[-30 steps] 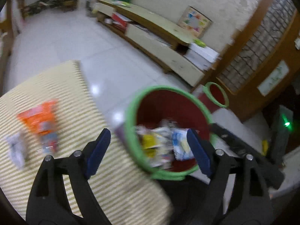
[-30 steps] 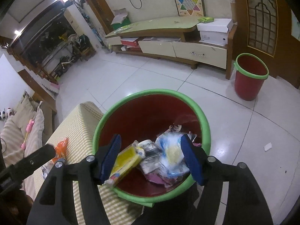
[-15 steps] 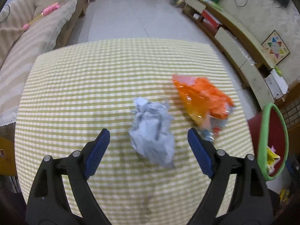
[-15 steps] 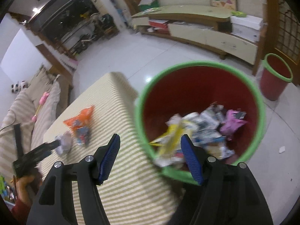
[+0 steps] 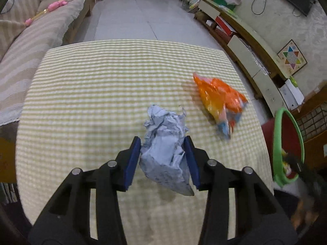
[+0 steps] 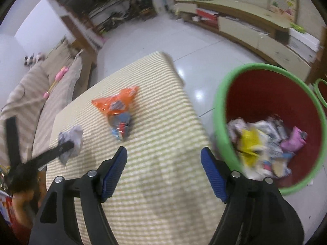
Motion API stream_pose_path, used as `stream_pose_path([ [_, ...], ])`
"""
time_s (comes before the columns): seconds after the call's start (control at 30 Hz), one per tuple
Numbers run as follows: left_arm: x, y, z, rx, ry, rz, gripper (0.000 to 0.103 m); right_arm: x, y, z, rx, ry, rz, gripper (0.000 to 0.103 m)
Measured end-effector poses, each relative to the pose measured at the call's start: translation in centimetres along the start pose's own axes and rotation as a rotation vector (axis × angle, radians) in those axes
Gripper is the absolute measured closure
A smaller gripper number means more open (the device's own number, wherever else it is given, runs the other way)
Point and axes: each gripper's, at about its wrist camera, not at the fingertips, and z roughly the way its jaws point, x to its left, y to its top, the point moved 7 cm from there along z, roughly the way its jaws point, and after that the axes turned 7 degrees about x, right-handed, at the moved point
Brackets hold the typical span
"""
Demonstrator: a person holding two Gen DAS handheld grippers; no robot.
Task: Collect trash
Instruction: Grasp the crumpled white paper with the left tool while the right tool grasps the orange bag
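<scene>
My left gripper (image 5: 162,159) is shut on a crumpled grey-white paper ball (image 5: 165,143) on the yellow checked tablecloth (image 5: 92,94); the ball also shows in the right wrist view (image 6: 71,140). An orange snack wrapper (image 5: 221,104) lies to its right, also in the right wrist view (image 6: 118,110). My right gripper (image 6: 164,171) is open and empty above the table's near right part. The red bin with a green rim (image 6: 271,126) stands right of the table, holding several wrappers; it shows in the left wrist view (image 5: 286,147).
A striped sofa (image 5: 26,40) with a pink toy stands left of the table. A low TV cabinet (image 5: 251,51) runs along the right wall. A second red bin (image 6: 320,89) stands behind the first. White tiled floor (image 5: 139,16) lies beyond the table.
My left gripper has closed on the paper ball, which lay free between its open fingers before. My right gripper has swung left from over the bin to over the table.
</scene>
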Motion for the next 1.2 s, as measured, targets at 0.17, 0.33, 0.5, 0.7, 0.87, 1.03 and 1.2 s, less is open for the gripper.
stream_pose_path([
  [0.17,-0.1,-2.3,-3.5,-0.037,-0.005,-0.007,0.06,3.3,2.2,3.1,0.024,0.007,-0.062,0.026],
  [0.33,0.5,-2.5,-5.0,-0.07,0.022,-0.003,0.059,5.7,3.1,4.6,0.028,0.006,-0.1,0.021],
  [0.5,1.0,-2.7,-5.7,-0.085,0.028,-0.009,0.059,6.5,3.6,5.7,0.02,-0.03,-0.139,0.016],
  [0.7,1.6,-3.2,-5.4,-0.07,0.015,-0.025,0.059,7.4,5.6,7.8,0.048,-0.067,-0.148,0.016],
  [0.87,2.0,-3.7,-5.3,-0.058,0.016,-0.035,0.058,8.0,6.7,9.7,0.084,-0.086,-0.163,0.015],
  [1.03,2.3,-3.7,-5.3,-0.057,0.017,-0.046,0.058,8.1,7.2,11.3,0.121,-0.103,-0.172,0.015],
  [1.2,2.6,-3.8,-5.3,-0.057,0.018,-0.056,0.058,8.1,7.0,12.2,0.151,-0.096,-0.162,0.023],
])
